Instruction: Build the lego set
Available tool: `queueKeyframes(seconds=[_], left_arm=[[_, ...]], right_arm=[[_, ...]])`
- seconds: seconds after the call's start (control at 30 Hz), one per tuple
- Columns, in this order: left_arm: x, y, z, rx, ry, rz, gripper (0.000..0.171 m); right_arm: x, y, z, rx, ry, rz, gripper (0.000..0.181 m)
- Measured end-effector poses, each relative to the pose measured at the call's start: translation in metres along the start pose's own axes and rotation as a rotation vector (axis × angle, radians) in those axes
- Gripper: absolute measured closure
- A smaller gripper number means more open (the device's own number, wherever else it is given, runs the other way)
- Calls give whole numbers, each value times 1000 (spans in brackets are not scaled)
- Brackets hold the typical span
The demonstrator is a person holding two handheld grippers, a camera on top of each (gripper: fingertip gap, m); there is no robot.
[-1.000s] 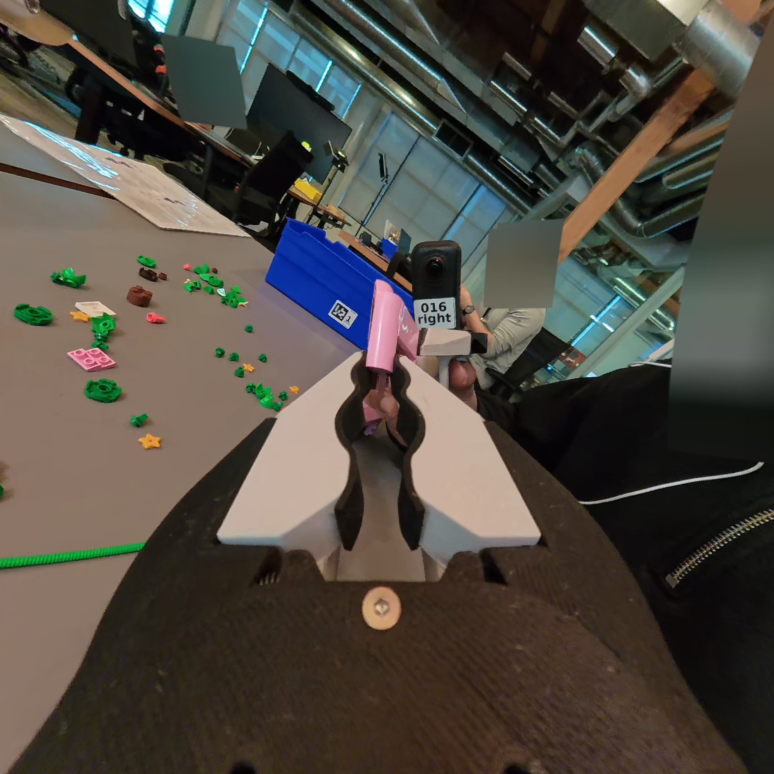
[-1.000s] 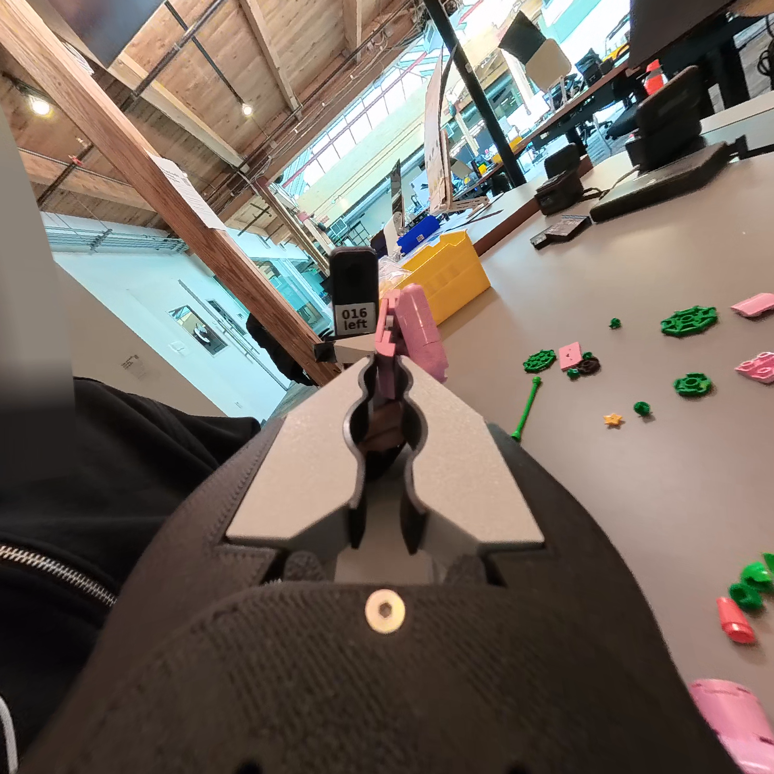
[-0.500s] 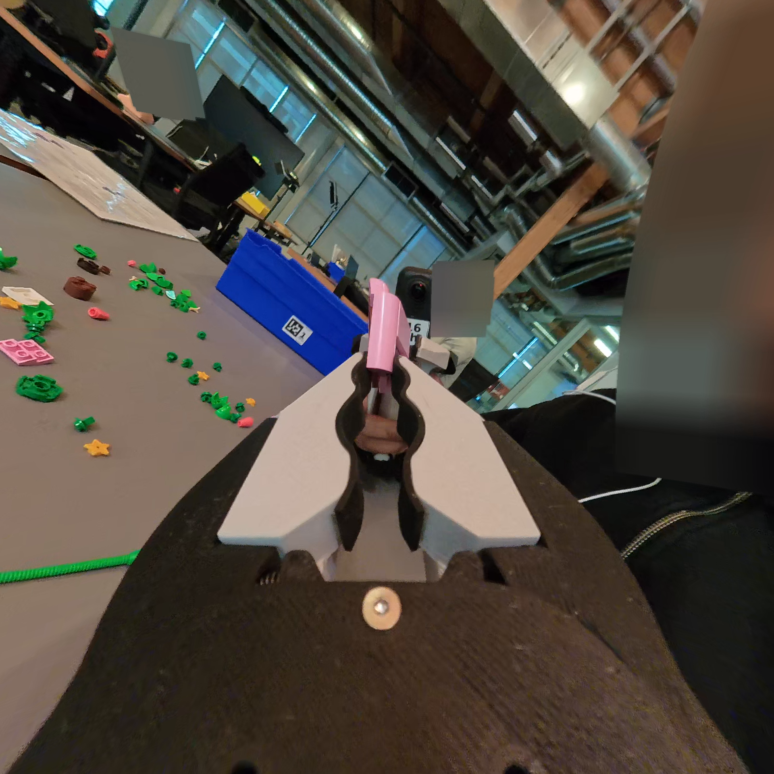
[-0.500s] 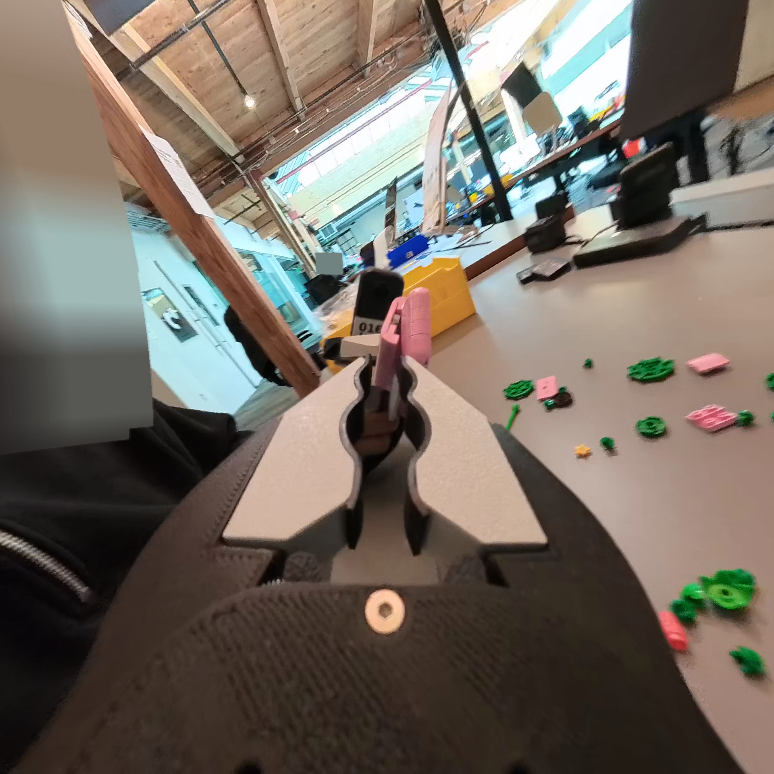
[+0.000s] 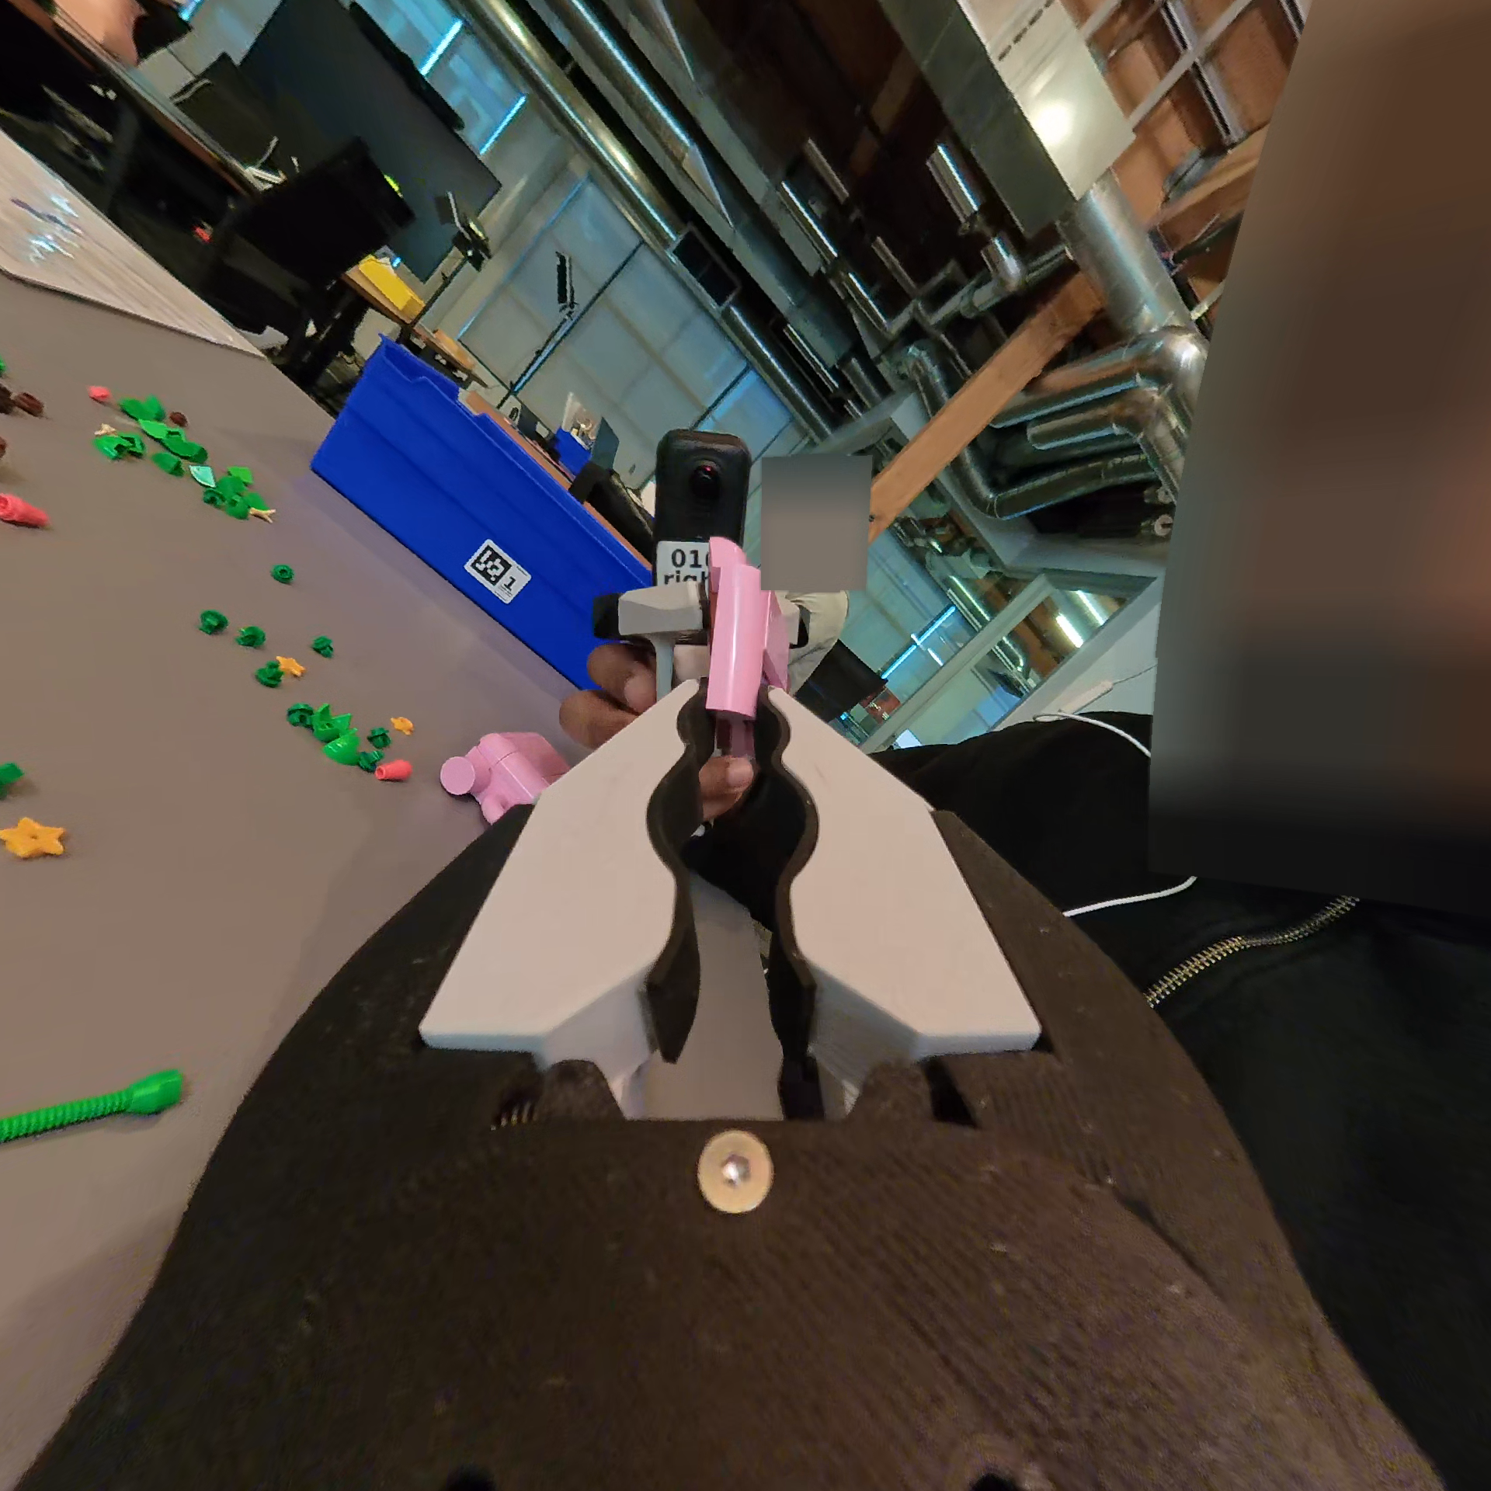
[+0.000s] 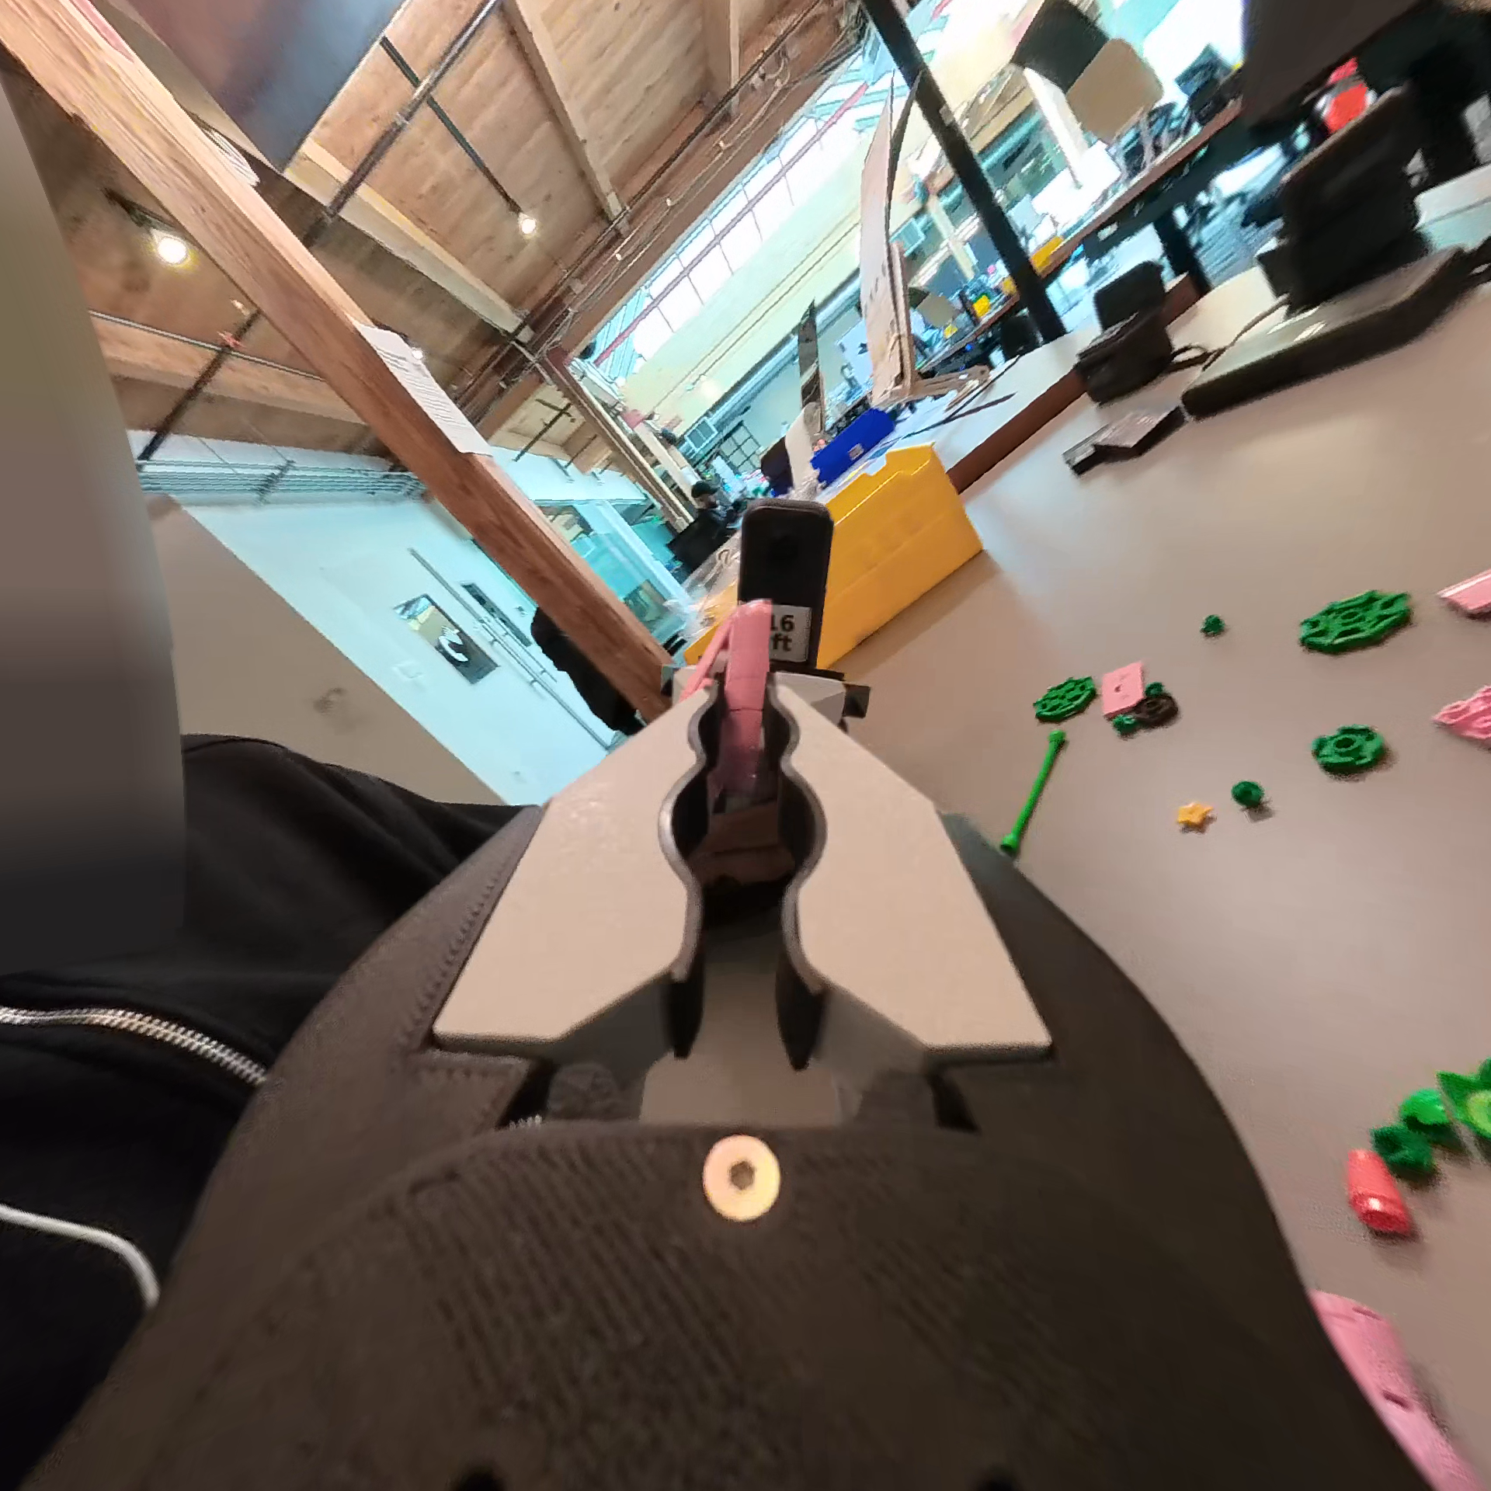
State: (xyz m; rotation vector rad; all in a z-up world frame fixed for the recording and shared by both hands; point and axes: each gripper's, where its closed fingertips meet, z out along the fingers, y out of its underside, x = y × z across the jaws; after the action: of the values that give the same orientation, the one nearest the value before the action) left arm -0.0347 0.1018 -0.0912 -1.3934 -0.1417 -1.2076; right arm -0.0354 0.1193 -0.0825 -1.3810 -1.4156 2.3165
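Observation:
A pink lego assembly (image 5: 738, 637) is held in the air between my two grippers, which face each other over the near table edge. My left gripper (image 5: 730, 703) is shut on its lower end; a thin darker pink plate sits between the pads. In the right wrist view the same pink assembly (image 6: 744, 686) stands upright between the tips of my right gripper (image 6: 742, 710), which is shut on it. The right gripper's grey fingers (image 5: 657, 609) show behind the piece in the left wrist view, with a hand (image 5: 613, 694) below them.
On the grey table lie a pink build (image 5: 500, 766), small green pieces (image 5: 331, 726), a yellow star (image 5: 32, 837) and a green rod (image 5: 97, 1105). A blue bin (image 5: 452, 492) stands behind. The right wrist view shows a yellow bin (image 6: 895, 532), green round plates (image 6: 1355, 620) and a coral piece (image 6: 1376, 1202). My two grippers' fingertips are within a few centimetres of each other.
Both grippers have turned together with the pink assembly still held between them. In the left wrist view the right gripper has shifted from right of the piece to behind and left of it.

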Motion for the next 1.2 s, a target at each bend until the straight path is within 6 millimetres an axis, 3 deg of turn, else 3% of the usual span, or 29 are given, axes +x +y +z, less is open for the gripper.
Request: queueKeyframes(seconds=[0.37, 0.47, 0.57, 0.67, 0.83, 0.93, 1.0, 1.07, 1.13, 1.2], left_arm=[[-11, -22, -18, 105, -71, 30, 169], [-7, -30, -24, 146, -65, 61, 169], [10, -39, -29, 191, 17, 121, 168], [22, -35, -25, 174, 48, 194, 168], [38, -24, -16, 114, 75, 321, 169], [38, -15, -9, 66, 56, 375, 168], [37, -11, -6, 39, 39, 399, 168], [30, -10, -5, 24, -3, 401, 168], [20, -11, -6, 21, -47, 371, 168], [8, -16, -9, 43, -97, 312, 168]], right_arm=[[20, -4, -9, -33, 98, 25, 175], [32, 20, -9, -200, 161, 11, 174], [36, 49, -8, -385, 201, -27, 174], [43, 71, -10, -518, 262, -77, 174], [56, 85, -18, -642, 367, -173, 173], [61, 85, -21, -671, 420, -274, 169], [63, 84, -22, -668, 436, -304, 154], [64, 78, -22, -646, 448, -336, 150], [63, 64, -18, -574, 454, -389, 148], [56, 36, -13, -431, 468, -505, 148]])
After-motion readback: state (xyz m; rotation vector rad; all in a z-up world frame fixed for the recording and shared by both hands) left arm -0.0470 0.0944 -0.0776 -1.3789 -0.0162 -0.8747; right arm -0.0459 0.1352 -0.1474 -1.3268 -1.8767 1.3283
